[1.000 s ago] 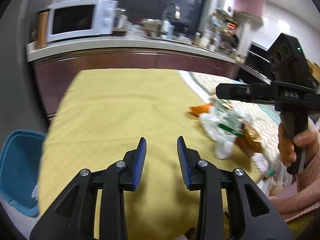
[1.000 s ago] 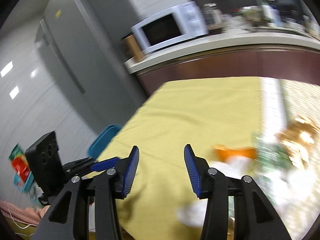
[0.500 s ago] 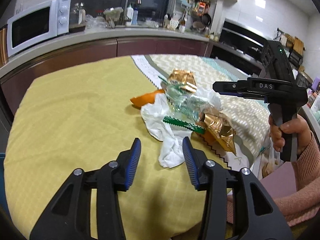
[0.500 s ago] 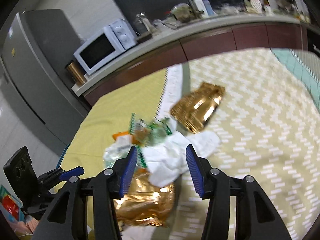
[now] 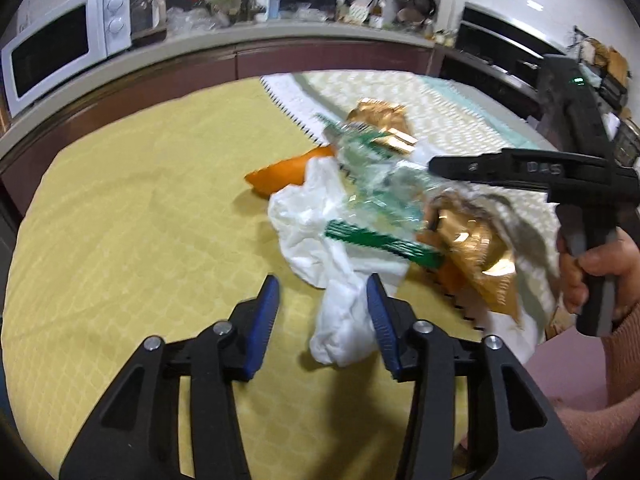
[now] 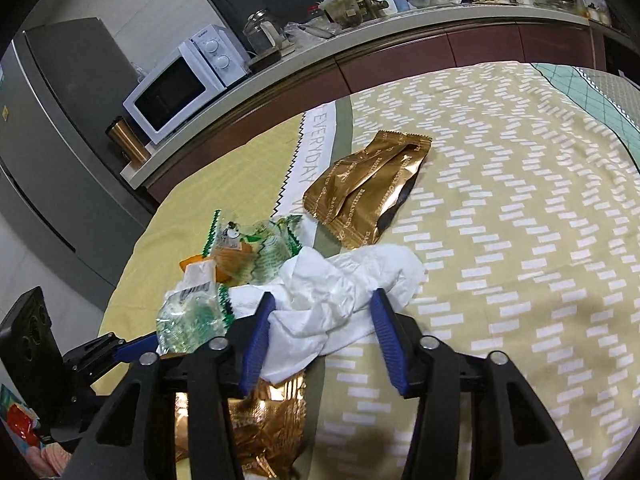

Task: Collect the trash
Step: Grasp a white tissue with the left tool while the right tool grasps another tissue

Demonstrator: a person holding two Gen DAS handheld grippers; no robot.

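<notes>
Jaws of the left gripper [image 5: 323, 307] are closing, and the lower end of the white crumpled tissue [image 5: 340, 320] lies between them, close against the right blue pad [image 5: 382, 320]; the left pad is apart from it, so nothing is pinched. Jaws of the right gripper [image 6: 323, 328] are closing too, with the other end of the same tissue [image 6: 340, 292] between them. This end touches the left pad, but the right pad is free.

In the left wrist view, the trash pile begins at 12 o'clock just beyond the fingers, on the yellow cloth [image 5: 140, 220] of the bench. At 1 o'clock a green and clear wrapper [image 5: 380, 208] lies over the tissue, and behind it an orange packet [image 5: 284, 172] shows. At 2 o'clock a crumpled gold wrapper [image 5: 476, 256] lies under the right gripper, which a hand [image 5: 600, 276] holds at 3 o'clock; this gripper covers part of the pile.

In the right wrist view, a gold wrapper [image 6: 264, 432] sits under the fingers at 6 o'clock. At 10 o'clock are clear wrappers [image 6: 192, 316]. Farther, at 12 o'clock, a flat gold packet [image 6: 368, 184] lies alone on the patterned cloth [image 6: 520, 220], near the tissue but not touching it.

Far behind stands a kitchen counter [image 6: 400, 36] with a white microwave [image 6: 180, 80].
</notes>
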